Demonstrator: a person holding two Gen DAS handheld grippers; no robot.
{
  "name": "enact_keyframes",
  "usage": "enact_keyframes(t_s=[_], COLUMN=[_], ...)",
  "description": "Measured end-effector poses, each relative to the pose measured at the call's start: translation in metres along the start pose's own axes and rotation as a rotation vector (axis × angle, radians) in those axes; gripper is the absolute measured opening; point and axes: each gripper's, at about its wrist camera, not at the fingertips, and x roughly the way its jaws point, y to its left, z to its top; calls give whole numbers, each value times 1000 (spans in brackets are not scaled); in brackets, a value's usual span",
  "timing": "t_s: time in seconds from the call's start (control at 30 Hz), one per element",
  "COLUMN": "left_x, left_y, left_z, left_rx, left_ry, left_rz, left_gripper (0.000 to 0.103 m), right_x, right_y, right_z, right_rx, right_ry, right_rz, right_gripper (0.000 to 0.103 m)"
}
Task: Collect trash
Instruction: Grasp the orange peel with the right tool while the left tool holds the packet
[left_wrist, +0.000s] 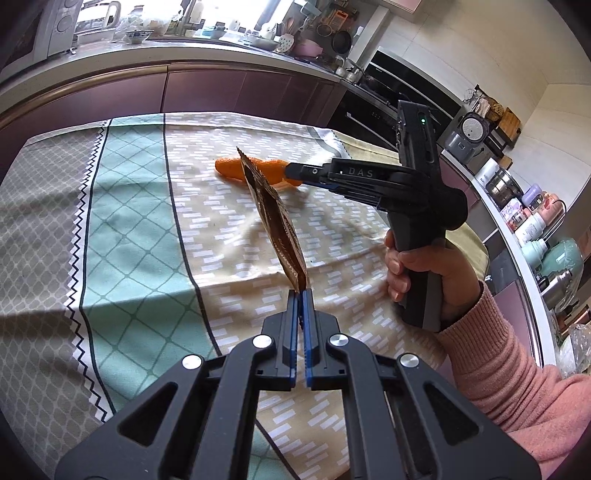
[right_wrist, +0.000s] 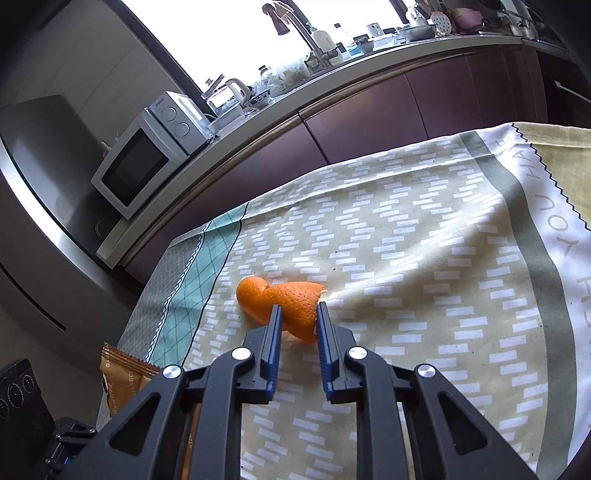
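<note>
A brown snack wrapper (left_wrist: 275, 225) stands up off the patterned tablecloth (left_wrist: 129, 221), and my left gripper (left_wrist: 300, 293) is shut on its lower corner. The same wrapper (right_wrist: 122, 376) shows at the bottom left of the right wrist view. Beyond it, a piece of orange peel (left_wrist: 229, 168) lies on the cloth. My right gripper (left_wrist: 291, 174) reaches it from the right. In the right wrist view the orange peel (right_wrist: 255, 291) sits between the blue pads of the right gripper (right_wrist: 298, 308), which press on its near end.
A hand (left_wrist: 424, 269) in a pink sleeve holds the right gripper's handle. A cluttered kitchen counter (left_wrist: 221, 51) runs behind the table, with a white microwave (right_wrist: 140, 166) on it. A steel fridge (right_wrist: 44, 184) stands at the left. Bottles and appliances (left_wrist: 535, 229) line the right.
</note>
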Motion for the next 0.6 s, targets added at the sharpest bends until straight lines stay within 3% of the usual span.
enact_keyframes(t_s=[0.27, 0.6], left_x=[-15, -38], left_y=[8, 17], left_z=[-2, -4], left_rx=[-12, -18], left_ry=[-21, -61], left_rz=[23, 44], left_gripper=[3, 2], right_x=[-18, -49], right_y=[5, 26], right_z=[-8, -16], right_rx=[-1, -30], right_ry=[-43, -99], right_rz=[52, 115], right_gripper=[4, 2])
